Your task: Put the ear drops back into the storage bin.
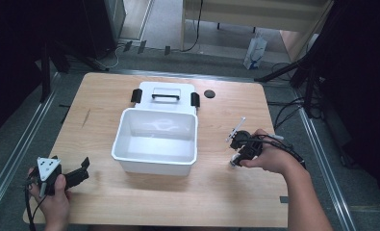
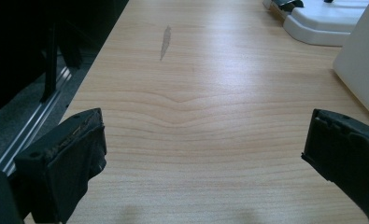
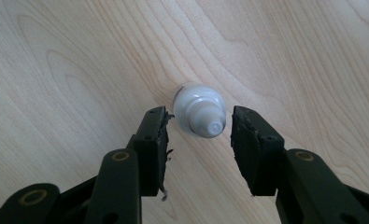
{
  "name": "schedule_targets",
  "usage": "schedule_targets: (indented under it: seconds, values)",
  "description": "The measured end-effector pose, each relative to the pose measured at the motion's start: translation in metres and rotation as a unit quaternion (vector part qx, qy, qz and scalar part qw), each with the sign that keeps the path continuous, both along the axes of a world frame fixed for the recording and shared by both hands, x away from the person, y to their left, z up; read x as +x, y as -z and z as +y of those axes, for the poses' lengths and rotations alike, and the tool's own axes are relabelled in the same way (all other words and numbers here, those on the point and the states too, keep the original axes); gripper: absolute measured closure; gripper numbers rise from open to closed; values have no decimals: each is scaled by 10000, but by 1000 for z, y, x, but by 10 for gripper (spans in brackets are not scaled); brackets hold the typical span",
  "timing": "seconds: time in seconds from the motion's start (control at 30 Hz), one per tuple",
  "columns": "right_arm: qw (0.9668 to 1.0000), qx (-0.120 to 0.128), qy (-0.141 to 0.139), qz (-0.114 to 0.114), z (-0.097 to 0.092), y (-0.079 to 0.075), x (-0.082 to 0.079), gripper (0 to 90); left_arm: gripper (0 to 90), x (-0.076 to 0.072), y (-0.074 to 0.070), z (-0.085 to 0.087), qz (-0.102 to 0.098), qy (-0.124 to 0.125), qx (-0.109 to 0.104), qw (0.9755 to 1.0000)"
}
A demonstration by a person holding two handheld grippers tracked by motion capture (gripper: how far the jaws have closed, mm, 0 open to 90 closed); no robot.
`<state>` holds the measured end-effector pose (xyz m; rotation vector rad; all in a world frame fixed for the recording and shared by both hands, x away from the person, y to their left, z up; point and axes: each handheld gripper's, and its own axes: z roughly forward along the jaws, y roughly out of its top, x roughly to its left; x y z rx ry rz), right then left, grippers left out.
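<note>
Right gripper view is looking straight down on a small white bottle (image 3: 200, 111) standing upright on the wooden table (image 3: 70, 70), nozzle cap pointing up at the camera. The right gripper (image 3: 198, 130) is sitting around it with jaws narrowed either side, slim gaps showing, pads not pressing yet. High view: that's happening right of the open white box (image 1: 156, 139). The left gripper (image 2: 203, 154) is hanging wide open over bare wood, nothing between its jaws.
</note>
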<state>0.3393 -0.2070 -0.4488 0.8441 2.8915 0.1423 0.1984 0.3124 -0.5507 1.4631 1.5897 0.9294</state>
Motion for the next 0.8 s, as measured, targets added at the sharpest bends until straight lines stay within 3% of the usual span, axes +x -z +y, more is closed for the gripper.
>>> schedule_targets:
  seconds: [0.8]
  values:
    - [9998, 30, 130, 125, 4, 4, 7, 709, 0, 0, 0, 0, -3, -33, -15, 10000]
